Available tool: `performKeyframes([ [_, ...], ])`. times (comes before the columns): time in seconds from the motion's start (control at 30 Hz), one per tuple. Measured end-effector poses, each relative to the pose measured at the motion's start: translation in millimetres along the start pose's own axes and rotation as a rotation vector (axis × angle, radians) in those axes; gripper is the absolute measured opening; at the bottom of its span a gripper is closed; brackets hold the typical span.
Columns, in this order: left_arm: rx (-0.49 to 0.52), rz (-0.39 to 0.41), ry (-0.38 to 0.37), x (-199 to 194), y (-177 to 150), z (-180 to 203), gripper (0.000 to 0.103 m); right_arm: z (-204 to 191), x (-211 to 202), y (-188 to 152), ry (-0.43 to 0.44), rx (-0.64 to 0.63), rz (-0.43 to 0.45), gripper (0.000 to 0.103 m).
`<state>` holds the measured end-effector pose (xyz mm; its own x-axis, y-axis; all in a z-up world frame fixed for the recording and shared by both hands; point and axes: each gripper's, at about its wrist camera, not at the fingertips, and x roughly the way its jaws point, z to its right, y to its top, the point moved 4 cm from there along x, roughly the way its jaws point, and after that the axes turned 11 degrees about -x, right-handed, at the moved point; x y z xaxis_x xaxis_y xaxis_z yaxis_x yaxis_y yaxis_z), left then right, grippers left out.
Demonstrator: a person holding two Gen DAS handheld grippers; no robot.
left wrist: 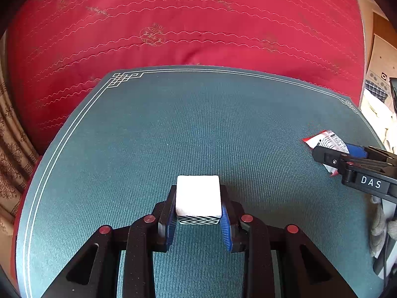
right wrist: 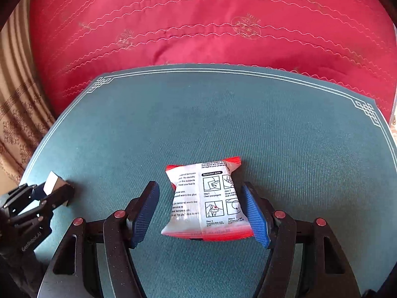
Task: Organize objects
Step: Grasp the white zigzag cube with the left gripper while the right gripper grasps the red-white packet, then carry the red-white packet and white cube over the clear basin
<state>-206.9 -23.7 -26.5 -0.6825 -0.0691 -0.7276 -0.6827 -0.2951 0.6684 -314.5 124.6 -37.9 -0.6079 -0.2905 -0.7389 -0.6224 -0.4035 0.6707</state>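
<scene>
A teal mat (left wrist: 124,149) lies over a red quilt (left wrist: 173,24), with a patterned curtain (left wrist: 12,149) at the far left. On the left of the mat, my left gripper (left wrist: 198,213) is clamped on a white block (left wrist: 198,195) with a zigzag side, resting low on the fabric. To the right, my right gripper (right wrist: 202,211) straddles a red-and-white packet (right wrist: 206,201); the right pad seems to touch it, the left pad stands apart, so I have no grip yet. I'd worry the slippery, puffy packet skids or buckles sideways if one pad pushes first.
</scene>
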Motion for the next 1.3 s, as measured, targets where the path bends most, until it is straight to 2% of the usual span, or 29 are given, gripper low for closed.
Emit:
performKeyframes([
  [0.13, 0.001, 0.0, 0.0, 0.2, 0.1, 0.0, 0.032, -1.7, -2.1, -2.2, -0.052, -0.001, 0.0, 0.054],
  [0.5, 0.0, 0.007, -0.001, -0.4, 0.6, 0.1, 0.032, -9.0, -30.4, -29.2, -0.073, 0.074, 0.014, 0.048],
  [0.8, 0.014, 0.044, 0.016, -8.5, -1.6, 3.5, 0.032, -25.3, -89.4, -54.6, -0.06, 0.118, 0.078, 0.048],
  [0.97, 0.018, 0.014, -0.022, -11.5, -8.5, 13.2, 0.032, -36.5, -113.8, -76.7, -0.054, 0.126, 0.079, 0.048],
  [1.3, 0.097, 0.001, -0.157, -39.2, -28.7, 58.2, 0.032, -47.0, -167.4, -121.8, -0.064, 0.17, 0.098, 0.048],
])
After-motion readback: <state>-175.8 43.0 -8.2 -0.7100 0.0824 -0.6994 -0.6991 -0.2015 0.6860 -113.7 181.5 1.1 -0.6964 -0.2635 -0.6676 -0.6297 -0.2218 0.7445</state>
